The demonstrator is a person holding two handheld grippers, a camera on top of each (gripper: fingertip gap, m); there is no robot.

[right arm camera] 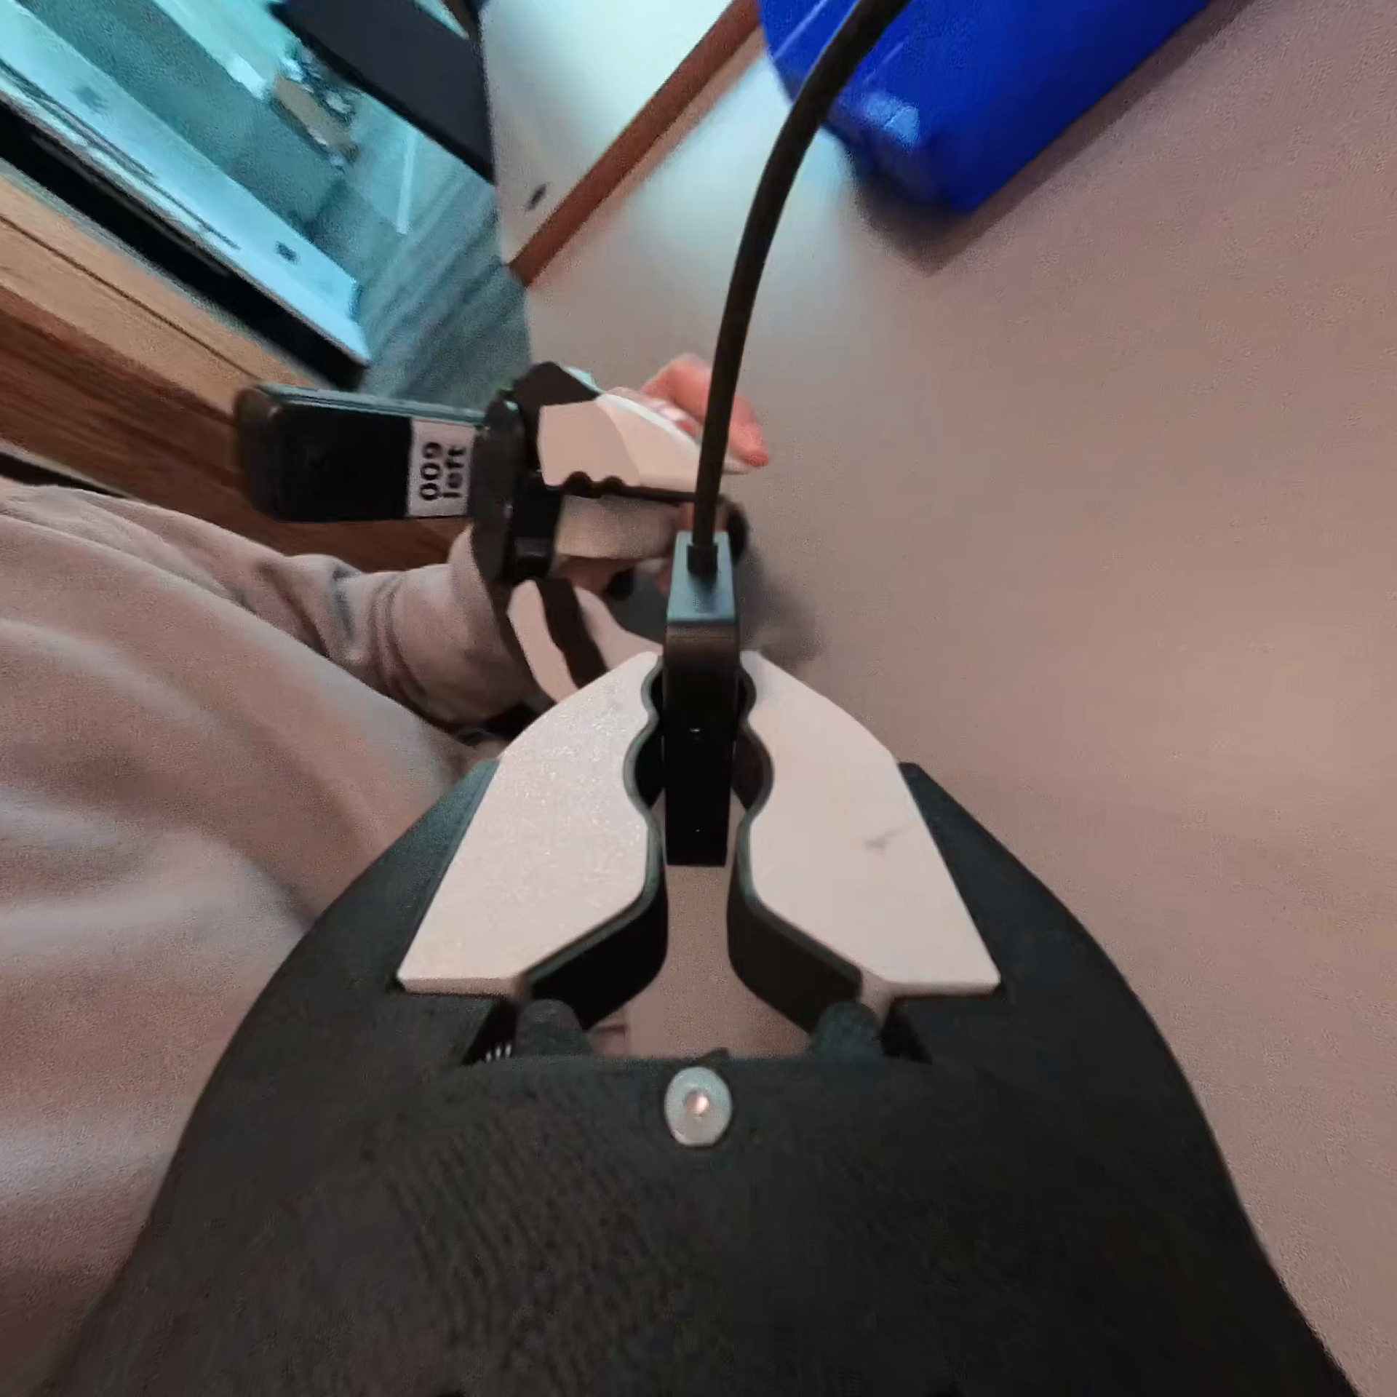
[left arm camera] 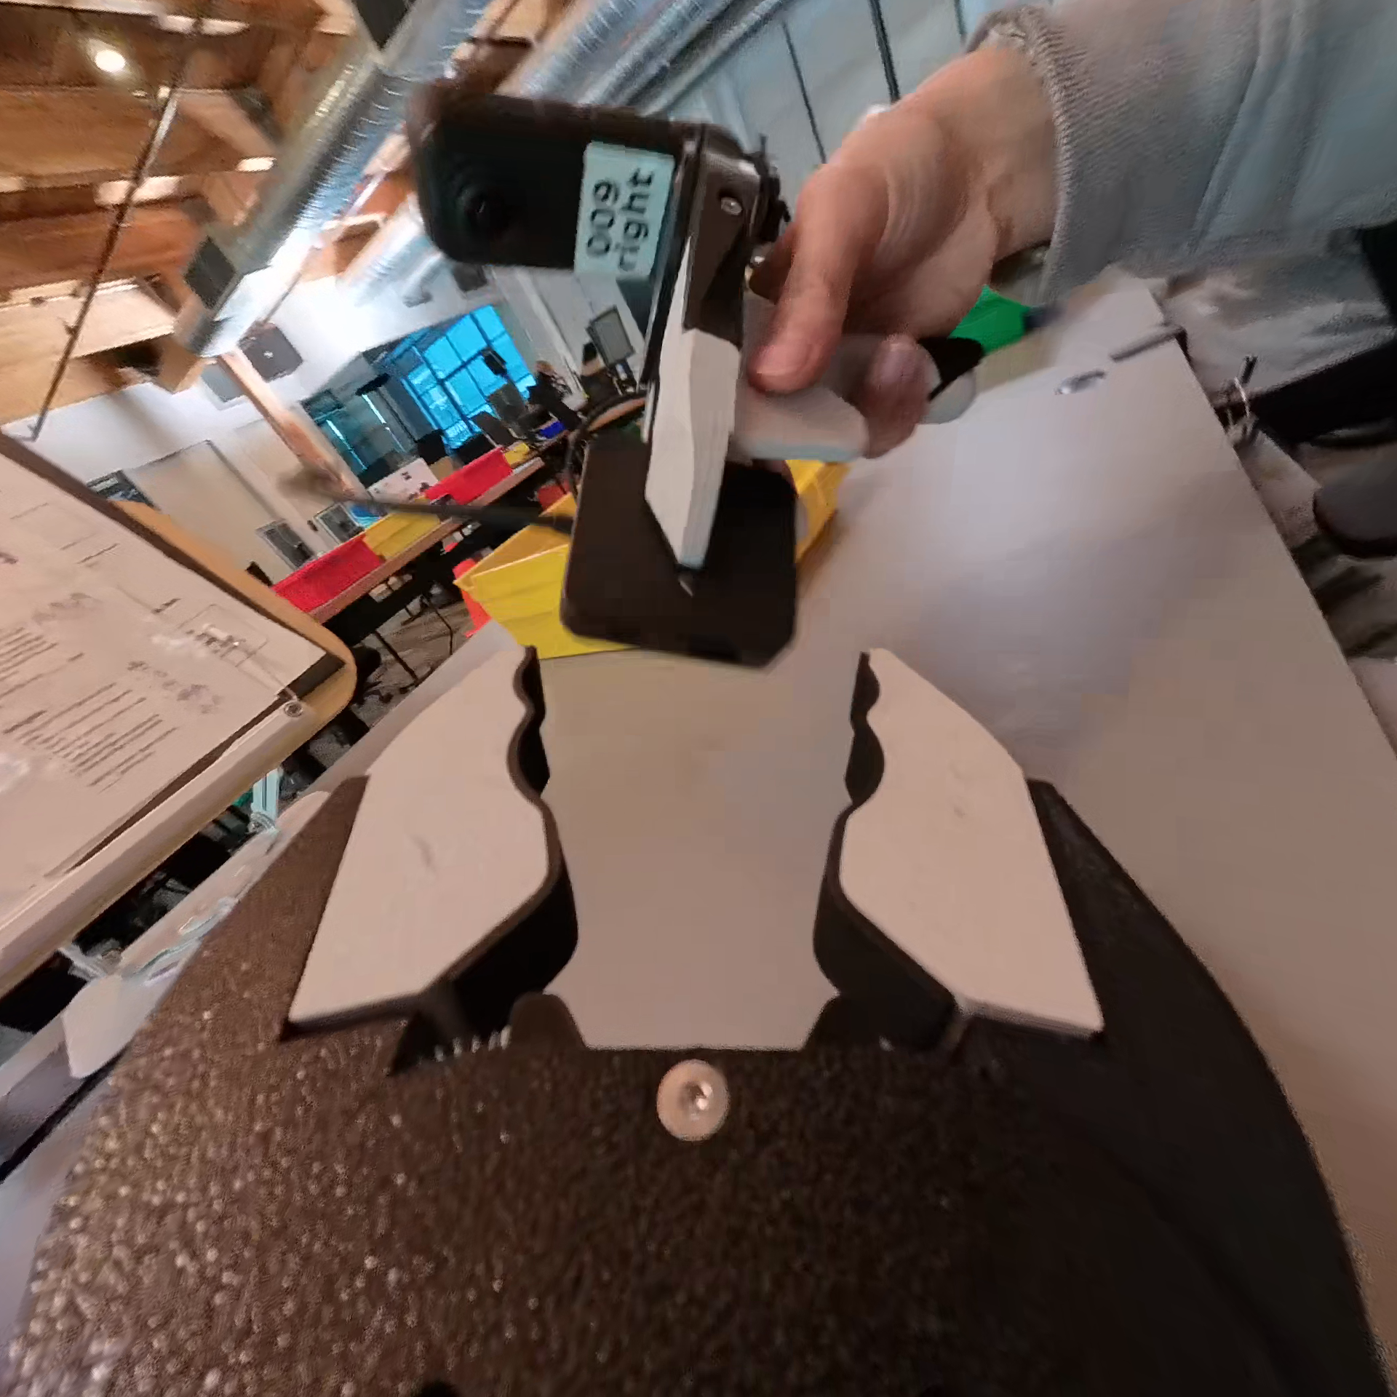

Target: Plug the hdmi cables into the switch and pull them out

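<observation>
Right wrist view | right gripper pinching HDMI switch, cable attached | left gripper spreading empty | risk: switch twisting loose.

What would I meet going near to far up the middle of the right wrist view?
Right tongs shut on the black switch → black cable plugged into the switch's far end → blue bin at the table's far side.

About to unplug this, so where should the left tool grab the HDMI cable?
Probably the stubby plug where the HDMI cable enters the switch, not the bending cord. The right tool clamps the switch's near half, so bring the open left tool in from the far, cable end.
</observation>
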